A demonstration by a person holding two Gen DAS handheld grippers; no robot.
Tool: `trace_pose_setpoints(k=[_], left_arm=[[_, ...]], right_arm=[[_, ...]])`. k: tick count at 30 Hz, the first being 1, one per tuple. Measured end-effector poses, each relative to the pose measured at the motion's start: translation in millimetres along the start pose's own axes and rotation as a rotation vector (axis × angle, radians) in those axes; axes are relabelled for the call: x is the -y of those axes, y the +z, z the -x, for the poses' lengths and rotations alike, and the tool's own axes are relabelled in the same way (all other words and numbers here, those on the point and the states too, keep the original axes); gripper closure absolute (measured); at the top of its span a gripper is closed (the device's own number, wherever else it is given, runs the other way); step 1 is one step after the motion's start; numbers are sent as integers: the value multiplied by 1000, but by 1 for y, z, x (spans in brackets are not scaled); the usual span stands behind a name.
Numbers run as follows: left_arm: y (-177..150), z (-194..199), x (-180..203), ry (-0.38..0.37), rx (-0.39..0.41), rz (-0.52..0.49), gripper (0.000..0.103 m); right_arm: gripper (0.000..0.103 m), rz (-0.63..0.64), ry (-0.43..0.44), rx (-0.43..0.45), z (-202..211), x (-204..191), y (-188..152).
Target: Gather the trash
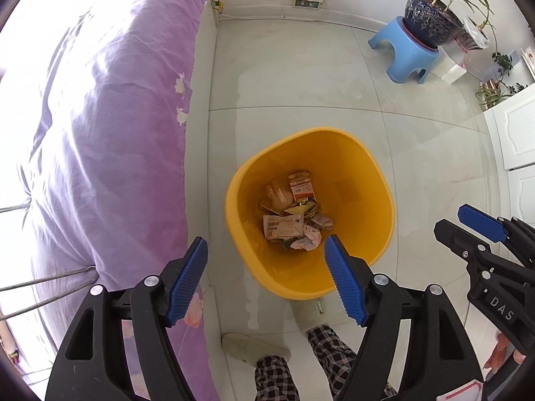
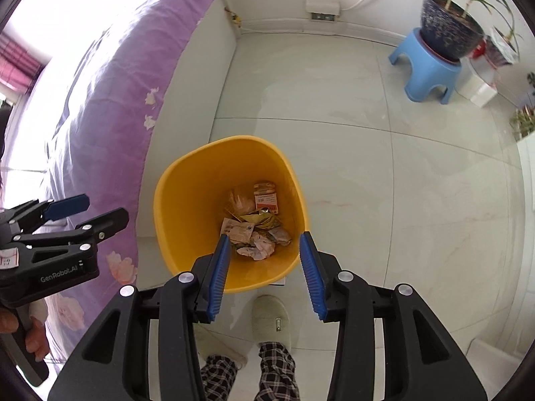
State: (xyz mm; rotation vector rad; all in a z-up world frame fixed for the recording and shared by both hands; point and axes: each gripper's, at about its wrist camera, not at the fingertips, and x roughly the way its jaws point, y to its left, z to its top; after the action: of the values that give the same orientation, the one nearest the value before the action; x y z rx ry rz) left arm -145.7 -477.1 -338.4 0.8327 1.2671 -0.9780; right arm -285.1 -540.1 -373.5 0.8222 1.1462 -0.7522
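Below both grippers, pale floor tiles [image 2: 384, 173] run beside a purple-covered bed [image 1: 100, 117] — the yellow bin [image 1: 354, 173] (trash [image 1: 292, 215] inside) sits just ahead of the left gripper [image 1: 265, 254] and right gripper [image 2: 264, 245], both spread wide and empty.

trash [image 1: 292, 215] in bin [image 1: 367, 173] on floor [image 1: 301, 77]; bed [image 1: 100, 117] left of bin; stool [image 1: 406, 53] far right, pot [image 1: 429, 13] on it

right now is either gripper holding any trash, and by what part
Nothing is held. The left gripper and right gripper are both open with empty jaws above the yellow bin; the trash lies at its bottom.
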Motion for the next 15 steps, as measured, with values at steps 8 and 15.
trace_pose_setpoints(k=[8, 15], left_arm=[[-3, 30, 0, -9, 39, 29, 27], [-10, 71, 3, -6, 84, 37, 27]], right_arm=[[58, 7, 4, 26, 25, -7, 1], [57, 20, 21, 59, 60, -17, -1]])
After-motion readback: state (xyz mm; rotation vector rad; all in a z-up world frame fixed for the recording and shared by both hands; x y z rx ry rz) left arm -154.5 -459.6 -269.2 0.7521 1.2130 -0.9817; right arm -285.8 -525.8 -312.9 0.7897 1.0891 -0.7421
